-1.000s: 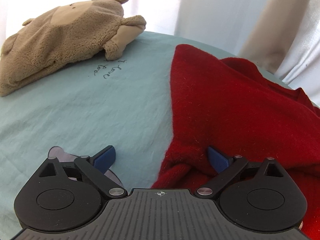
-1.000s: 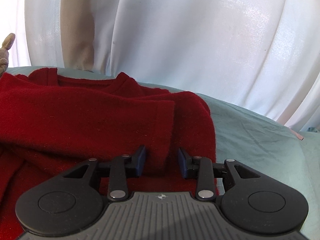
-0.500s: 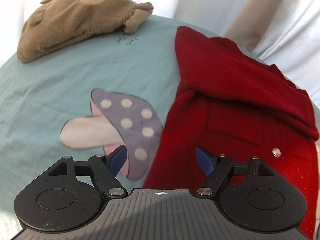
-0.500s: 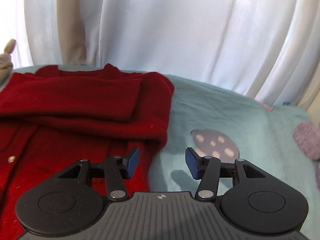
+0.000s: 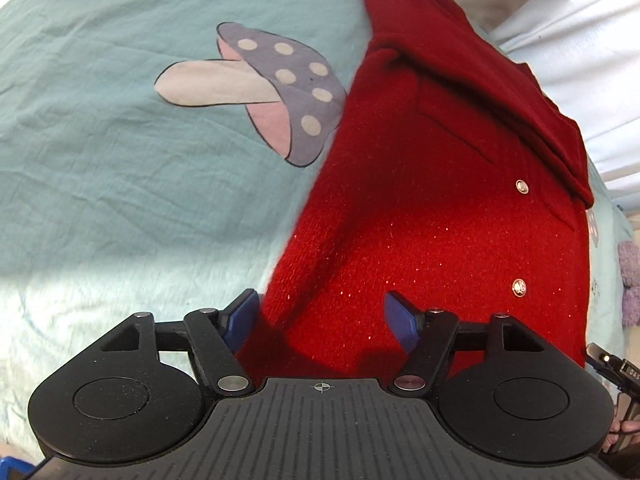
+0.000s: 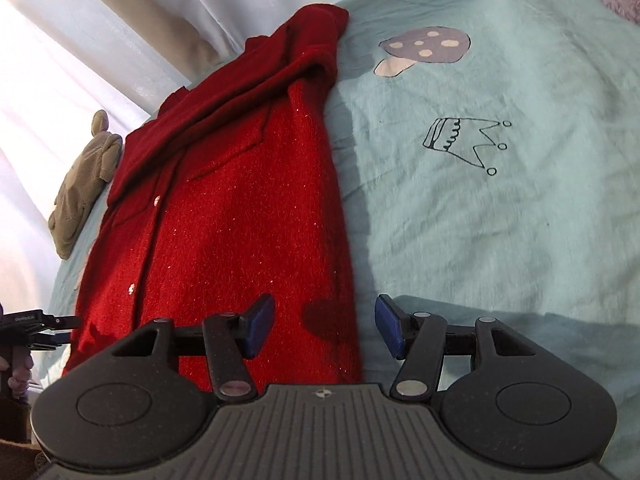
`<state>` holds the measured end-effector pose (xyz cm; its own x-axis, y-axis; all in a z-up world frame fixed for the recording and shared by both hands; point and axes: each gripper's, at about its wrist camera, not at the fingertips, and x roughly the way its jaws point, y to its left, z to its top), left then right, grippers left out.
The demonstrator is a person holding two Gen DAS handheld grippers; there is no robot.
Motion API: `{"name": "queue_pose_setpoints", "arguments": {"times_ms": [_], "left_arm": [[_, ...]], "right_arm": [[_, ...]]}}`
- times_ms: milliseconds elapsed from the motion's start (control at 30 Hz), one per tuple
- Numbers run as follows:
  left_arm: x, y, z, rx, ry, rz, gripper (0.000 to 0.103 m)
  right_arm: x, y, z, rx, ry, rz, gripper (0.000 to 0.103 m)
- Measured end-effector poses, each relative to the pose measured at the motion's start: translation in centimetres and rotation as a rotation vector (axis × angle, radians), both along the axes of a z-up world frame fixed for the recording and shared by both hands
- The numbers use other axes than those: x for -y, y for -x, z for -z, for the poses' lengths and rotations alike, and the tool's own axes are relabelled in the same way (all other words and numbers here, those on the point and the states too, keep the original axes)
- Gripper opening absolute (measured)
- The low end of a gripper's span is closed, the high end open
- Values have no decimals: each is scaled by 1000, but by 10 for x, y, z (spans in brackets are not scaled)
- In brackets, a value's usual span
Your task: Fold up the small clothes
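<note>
A: Cardigan [image 5: 432, 216] is seen laid lengthwise on the teal bed sheet [image 5: 120, 184], top part already folded down across the chest, two buttons [image 5: 522, 187] exposed below the fold.

B: Change since a second ago?

A: Both grippers were up at the folded band then, the right one with cloth between its jaws. Now both have been drawn back to the near hem. The fold has been left lying flat, so that step is judged done.

B: Left gripper [image 5: 320, 316]?

A: Jaws spread but closing. The cardigan's left edge is straddled, one finger over the sheet, the other over the red knit. No pinch is seen yet.

B: Right gripper [image 6: 324, 326]?

A: Jaws apart at a middling width, nothing pinched. The cardigan's right edge is bracketed the same way, left finger over the knit, right finger over the sheet.

B: Meaning for the task?

A: A grab of the two bottom corners is judged to be next, likely for the hem to be carried up toward the folded top. Not started yet.

B: Other things noted?

A: Mushroom print [image 5: 276, 92] beside the cardigan, crown drawing [image 6: 466, 142] on the sheet, a brown plush garment [image 6: 82, 184] well apart near the curtain [image 6: 120, 20]. Untouched.
</note>
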<state>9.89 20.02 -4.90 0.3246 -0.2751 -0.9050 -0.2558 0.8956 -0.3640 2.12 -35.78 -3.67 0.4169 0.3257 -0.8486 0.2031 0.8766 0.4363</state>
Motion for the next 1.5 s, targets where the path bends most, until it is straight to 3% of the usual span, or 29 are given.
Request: {"name": "queue_pose_setpoints", "arguments": {"times_ms": [167,200,233,300,400,500,600,667,733,800,833,900,967,1067,1200,1333,1500], "left_arm": [[-8,11,4,-49,71,5,59],[-11,13,5,-59,82,3,53],[-13,15,5,-63,83,2,44],[-18,17,7,-81,75,-1,36],[-27,21,5,-109,63,-8,42],[-33,24,6,-118,113,27,65],[-32,23,12,-116,190,41,62],[-30,22,16,-131,206,60,44],[-30,22,20,-157,201,68,19],[-29,23,24,-176,214,62,15],[-28,23,23,-170,216,65,15],[-23,22,16,-142,217,70,14],[-20,20,4,-87,272,62,14],[-15,8,-22,30,353,55,14],[-2,-29,-59,183,396,70,14],[8,-80,-77,257,356,67,14],[-12,-129,-56,264,321,-107,15]], "right_arm": [[10,7,5,-8,-121,-18,53],[11,7,7,-14,-148,-20,51],[11,6,9,-20,-166,-22,46],[10,6,13,-28,-191,-30,37],[12,7,15,-45,-217,-19,31],[10,10,12,-80,-221,-42,31],[9,15,13,-95,-242,-31,34],[7,15,16,-106,-267,-36,34],[3,14,14,-96,-245,-64,34],[1,13,12,-99,-226,-73,29],[1,12,12,-106,-214,-76,18],[2,11,11,-107,-225,-63,15],[3,8,7,-91,-262,-51,15],[5,-2,-3,-43,-304,-29,15],[8,-33,-19,51,-330,-7,14],[6,-78,-34,171,-309,2,14],[14,-126,-31,253,-246,124,14]]}}
